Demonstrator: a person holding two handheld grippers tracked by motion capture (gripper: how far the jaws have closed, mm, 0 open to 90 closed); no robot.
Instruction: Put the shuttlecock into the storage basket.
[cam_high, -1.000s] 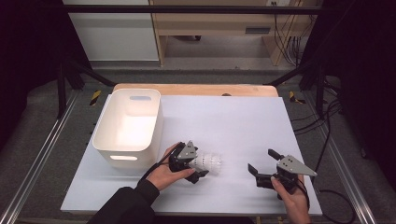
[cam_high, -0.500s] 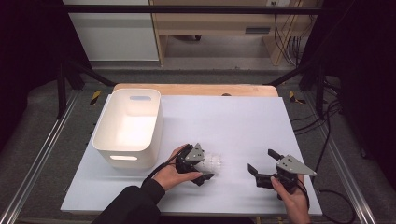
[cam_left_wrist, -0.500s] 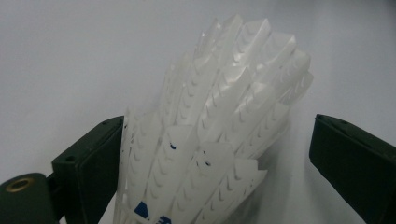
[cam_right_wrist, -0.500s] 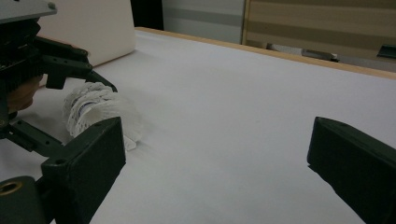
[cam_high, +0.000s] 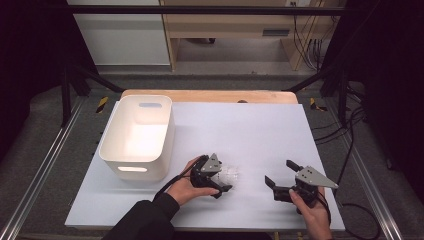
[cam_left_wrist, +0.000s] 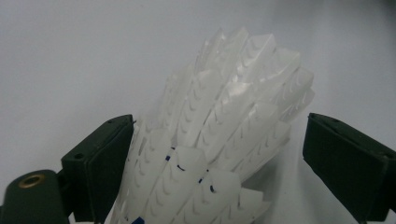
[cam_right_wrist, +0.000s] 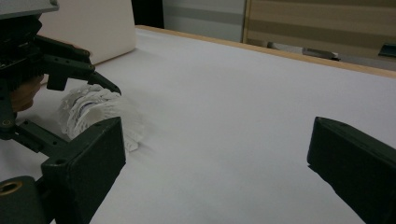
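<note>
A white foam mesh sleeve lies on the white table, front and centre. My left gripper straddles it from the left. In the left gripper view the sleeve sits between the jaws: the left pad touches it, and a gap remains at the right pad. The jaws have just been closing around it. My right gripper rests open on the table to the right, with nothing between its jaws. From the right gripper view the sleeve shows at the left.
A white plastic bin with handle slots stands on the left part of the table, close behind the left hand. A wooden edge runs along the back. Dark floor and metal rails surround the table.
The left hand has slid a little to the right, bringing its jaws over the foam sleeve. The right gripper has stayed where it was.
</note>
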